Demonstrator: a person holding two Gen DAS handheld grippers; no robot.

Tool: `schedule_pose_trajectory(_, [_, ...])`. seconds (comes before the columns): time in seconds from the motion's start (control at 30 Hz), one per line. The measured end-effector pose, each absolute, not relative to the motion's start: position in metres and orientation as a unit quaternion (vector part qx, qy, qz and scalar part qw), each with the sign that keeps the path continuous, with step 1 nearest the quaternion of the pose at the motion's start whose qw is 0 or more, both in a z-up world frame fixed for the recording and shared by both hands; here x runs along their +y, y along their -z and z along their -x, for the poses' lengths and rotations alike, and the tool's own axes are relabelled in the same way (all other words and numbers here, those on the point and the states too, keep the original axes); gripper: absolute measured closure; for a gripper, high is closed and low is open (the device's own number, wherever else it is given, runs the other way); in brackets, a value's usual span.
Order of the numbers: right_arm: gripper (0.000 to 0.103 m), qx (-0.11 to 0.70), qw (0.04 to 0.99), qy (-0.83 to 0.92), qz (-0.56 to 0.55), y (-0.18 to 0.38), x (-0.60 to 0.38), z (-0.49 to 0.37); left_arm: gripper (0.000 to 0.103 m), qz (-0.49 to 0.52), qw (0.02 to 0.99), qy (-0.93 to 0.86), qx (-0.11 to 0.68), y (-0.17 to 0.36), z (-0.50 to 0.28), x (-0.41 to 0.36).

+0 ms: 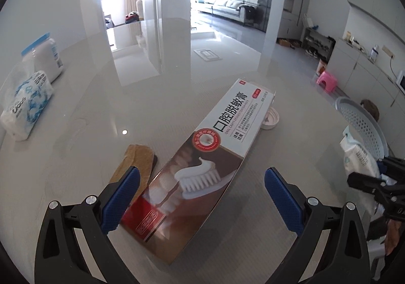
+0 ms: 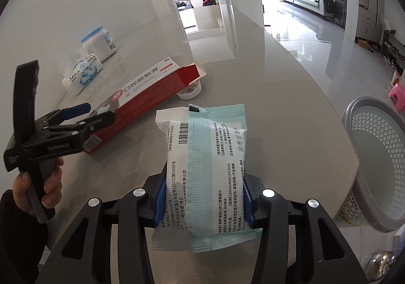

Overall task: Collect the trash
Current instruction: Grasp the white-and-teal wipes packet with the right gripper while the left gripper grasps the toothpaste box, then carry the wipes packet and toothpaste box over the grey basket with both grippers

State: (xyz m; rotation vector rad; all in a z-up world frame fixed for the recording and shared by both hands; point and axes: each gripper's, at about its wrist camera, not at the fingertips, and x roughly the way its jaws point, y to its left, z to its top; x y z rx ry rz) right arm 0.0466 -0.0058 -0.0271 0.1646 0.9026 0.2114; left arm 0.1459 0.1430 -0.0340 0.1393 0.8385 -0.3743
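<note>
Lying flat on the glossy grey table [image 1: 76,112], the toothpaste box [image 1: 202,157] runs its long axis diagonally, its near end between the left gripper [image 1: 202,198] fingers and its open flap end pointing away toward a small white cap [image 1: 270,119]. Large Chinese characters and the line "ORAL CAVITY" show on its white top, above a picture of a toothbrush with paste; its side is red cardboard. Those left jaws stand wide apart, the blue textured pads clear of the box on both sides. A tan flat scrap [image 1: 136,165] lies just beside the box.

The right gripper [image 2: 202,203] is clamped on a soft plastic wipes packet [image 2: 205,170], white and pale green, held with its long axis running away from the camera; a barcode and "15cm x 14cm" can be read. A perforated grey basket [image 2: 379,157] stands off the table edge to the right. A blue-lidded white jar [image 2: 100,42] and a blue-patterned tissue pack [image 2: 82,75] sit at the far left.
</note>
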Motion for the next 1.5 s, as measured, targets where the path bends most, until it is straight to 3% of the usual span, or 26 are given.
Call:
schedule_pose_trajectory(0.57, [0.057, 0.442, 0.885, -0.115, -0.097, 0.028, -0.013, -0.052, 0.006, -0.113, 0.87, 0.176, 0.447, 0.055, -0.17, 0.115])
schedule_pose_trajectory(0.63, [0.057, 0.442, 0.884, -0.114, -0.099, 0.028, -0.015, -0.052, 0.009, -0.118, 0.871, 0.174, 0.443, 0.055, -0.168, 0.111])
schedule_pose_trajectory(0.7, [0.057, 0.442, 0.884, -0.112, -0.101, 0.028, -0.016, -0.052, 0.023, -0.126, 0.872, 0.173, 0.439, 0.054, -0.165, 0.108])
schedule_pose_trajectory(0.93, [0.057, 0.438, 0.886, -0.111, -0.108, 0.027, -0.016, -0.049, 0.044, -0.104, 0.876, 0.17, 0.44, 0.047, -0.158, 0.111])
schedule_pose_trajectory(1.5, [0.057, 0.429, 0.888, -0.113, -0.122, 0.028, -0.025, -0.044, 0.05, -0.036, 0.912, 0.148, 0.382, 0.008, -0.124, 0.118])
